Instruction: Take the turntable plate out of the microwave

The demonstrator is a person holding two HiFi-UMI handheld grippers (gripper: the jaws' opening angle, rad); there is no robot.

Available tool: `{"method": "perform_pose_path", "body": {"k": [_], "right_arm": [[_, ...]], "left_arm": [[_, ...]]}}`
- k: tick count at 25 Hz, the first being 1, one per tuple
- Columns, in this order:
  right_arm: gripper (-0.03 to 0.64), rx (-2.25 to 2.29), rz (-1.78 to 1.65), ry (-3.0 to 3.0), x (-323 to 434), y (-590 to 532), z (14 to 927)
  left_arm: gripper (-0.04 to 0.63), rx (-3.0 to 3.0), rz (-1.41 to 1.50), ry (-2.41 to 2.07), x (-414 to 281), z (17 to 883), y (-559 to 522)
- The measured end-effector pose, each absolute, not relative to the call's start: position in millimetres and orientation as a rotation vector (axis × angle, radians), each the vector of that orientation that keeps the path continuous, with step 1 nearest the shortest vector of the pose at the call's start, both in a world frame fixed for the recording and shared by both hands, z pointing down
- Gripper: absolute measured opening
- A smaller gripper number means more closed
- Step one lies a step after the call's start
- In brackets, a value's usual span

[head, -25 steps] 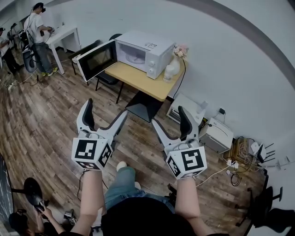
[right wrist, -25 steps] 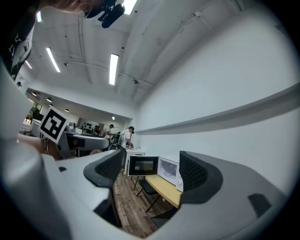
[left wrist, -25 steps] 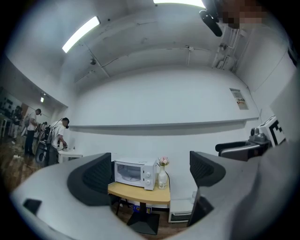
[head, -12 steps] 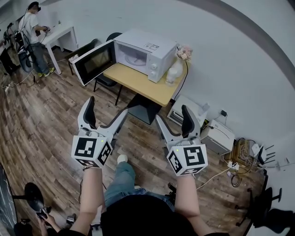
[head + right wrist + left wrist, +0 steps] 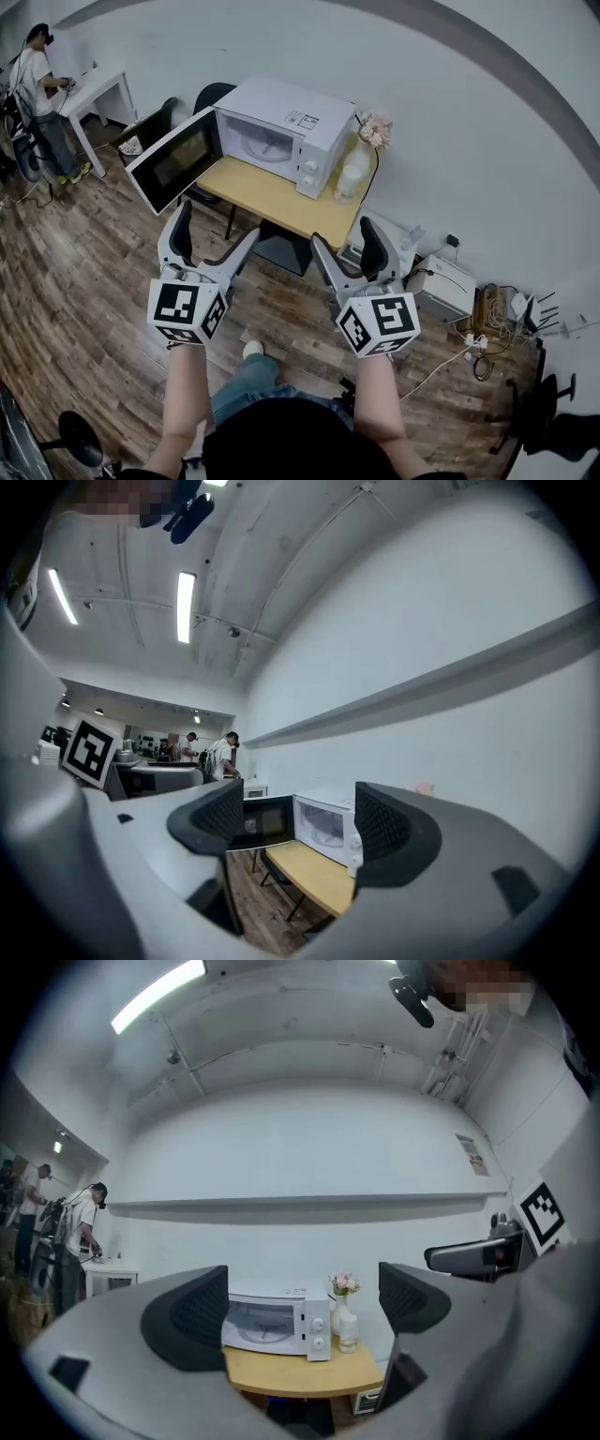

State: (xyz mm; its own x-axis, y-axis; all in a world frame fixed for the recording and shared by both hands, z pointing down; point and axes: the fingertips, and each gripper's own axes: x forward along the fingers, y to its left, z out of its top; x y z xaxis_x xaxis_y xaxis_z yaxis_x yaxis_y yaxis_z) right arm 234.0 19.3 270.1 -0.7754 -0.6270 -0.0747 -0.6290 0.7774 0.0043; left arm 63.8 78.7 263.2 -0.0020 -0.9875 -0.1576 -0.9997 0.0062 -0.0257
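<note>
My left claw [image 5: 216,225] and right claw [image 5: 345,234] are both spread wide with nothing in them, well apart from the microwave [image 5: 298,108] on the wooden table [image 5: 272,202]. Its door [image 5: 173,169] is open, and the turntable plate [image 5: 265,147] sits inside.

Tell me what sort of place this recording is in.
Likely an office or lab workspace: a microwave, door open, on a wooden table, a printer and cable tangle on the wood floor, and a person at a white desk.
</note>
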Motion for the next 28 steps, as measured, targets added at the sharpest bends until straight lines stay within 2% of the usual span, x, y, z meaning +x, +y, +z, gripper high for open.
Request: {"method": "perform_pose_path", "body": {"k": [7, 15, 22, 28], "right_arm": [[0.380, -1.093, 0.051, 2.931, 170, -33, 280], [0.380, -1.245, 0.049, 2.881, 126, -84, 291], [0.380, -1.262, -0.013, 2.922, 104, -112, 312], [0.379, -1.245, -0.071, 2.930, 81, -134, 325]], "left_arm": [[0.506, -2.165, 0.134, 2.139, -2, 273, 22], [0.503, -2.244, 0.095, 2.096, -46, 289, -34], [0.471, -2.285, 0.073, 2.120, -64, 311, -68], [0.397, -2.266, 0.031, 2.182, -85, 329, -86]]}}
